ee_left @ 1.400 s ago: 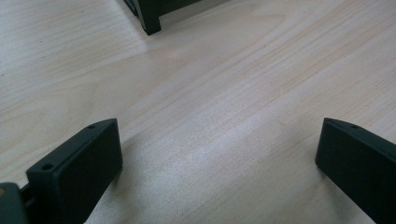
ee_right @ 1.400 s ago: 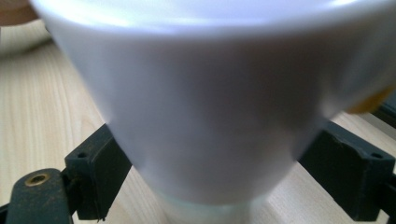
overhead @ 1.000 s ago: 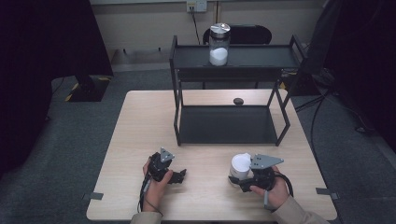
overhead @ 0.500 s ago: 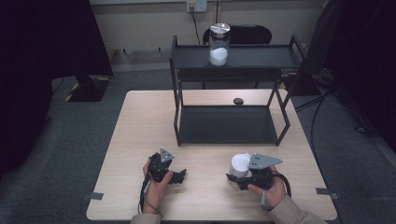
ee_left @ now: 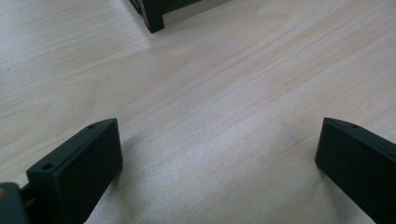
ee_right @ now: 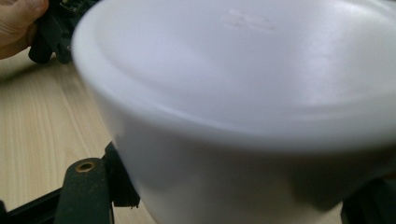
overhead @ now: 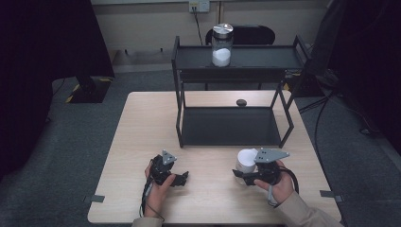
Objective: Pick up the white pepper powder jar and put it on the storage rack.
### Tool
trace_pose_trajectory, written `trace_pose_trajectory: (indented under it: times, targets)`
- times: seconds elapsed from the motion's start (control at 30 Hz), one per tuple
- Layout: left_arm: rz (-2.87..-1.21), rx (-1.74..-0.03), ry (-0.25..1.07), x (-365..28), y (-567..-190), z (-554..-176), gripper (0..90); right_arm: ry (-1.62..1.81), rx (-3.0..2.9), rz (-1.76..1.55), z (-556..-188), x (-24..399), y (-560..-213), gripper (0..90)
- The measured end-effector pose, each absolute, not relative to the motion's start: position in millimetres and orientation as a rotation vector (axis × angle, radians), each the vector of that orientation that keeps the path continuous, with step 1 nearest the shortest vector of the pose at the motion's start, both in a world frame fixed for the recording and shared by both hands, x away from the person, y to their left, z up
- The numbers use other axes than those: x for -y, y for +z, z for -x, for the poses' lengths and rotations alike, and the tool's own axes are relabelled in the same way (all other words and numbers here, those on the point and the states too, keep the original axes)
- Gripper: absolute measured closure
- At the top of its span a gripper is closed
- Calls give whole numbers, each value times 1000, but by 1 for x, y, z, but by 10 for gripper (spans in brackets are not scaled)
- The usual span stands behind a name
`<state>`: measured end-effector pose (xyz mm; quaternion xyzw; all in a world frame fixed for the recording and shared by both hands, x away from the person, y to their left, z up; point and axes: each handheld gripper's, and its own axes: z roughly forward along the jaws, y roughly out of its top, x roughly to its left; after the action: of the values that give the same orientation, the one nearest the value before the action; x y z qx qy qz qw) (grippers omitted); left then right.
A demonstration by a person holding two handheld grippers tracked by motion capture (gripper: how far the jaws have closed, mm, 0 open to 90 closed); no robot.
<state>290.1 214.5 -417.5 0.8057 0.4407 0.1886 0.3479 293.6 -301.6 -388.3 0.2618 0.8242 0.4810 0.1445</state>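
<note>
1. High view: the right gripper (overhead: 246, 174) sits at the near right of the table (overhead: 142, 123), its jaws closed on a white cup (overhead: 246, 161) that rests low, near the front edge. In the right gripper view the cup (ee_right: 261, 93) presses close to the lens between the two black jaws, its flat white base towards the camera, so it seems to be held tipped or upside down.
2. The left gripper (overhead: 182, 177) lies at the near left of the table, jaws wide apart with bare wood between them in the left gripper view; it holds nothing.
3. Against the pictures of a second and half a second ago, hardly anything has moved: the cup, both grippers and both hands sit in nearly the same spots. I judge that the grasp is settled and the carry has not begun.
4. Outward from the hands stands a black two-level shelf (overhead: 236, 56), its lower tray (overhead: 229, 127) bare, its top level bearing a glass jar (overhead: 222, 45) with a metal lid and white contents. A small dark object (overhead: 241, 102) lies on the table behind the shelf.
5. Room to move: open wood lies between the grippers and the shelf's front posts. The right post (overhead: 286, 120) stands near the cup's likely path, and the table's front and right edges are close to the right hand (overhead: 279, 182).
</note>
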Motion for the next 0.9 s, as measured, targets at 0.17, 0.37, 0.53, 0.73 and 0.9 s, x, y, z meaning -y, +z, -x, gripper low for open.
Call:
trace_pose_trajectory:
  times: [0.17, 0.37, 0.53, 0.73, 0.9]
  targets:
    - [-2089, -1142, 489, -215, -418, -290, 1, 1376, -2368, -762, -299, 303, -378, 304]
    - [-2090, -1143, 488, -215, -417, -290, 1, 1390, -2356, -781, -307, 306, -365, 304]
    - [-2089, -1143, 488, -215, -417, -290, 1, 1385, -2340, -773, -311, 305, -350, 304]
    - [-2089, -1143, 489, -215, -418, -290, 1, 1409, -2330, -799, -319, 307, -335, 304]
    - [-2089, -1143, 489, -215, -418, -290, 0, 1406, -2323, -818, -325, 308, -324, 305]
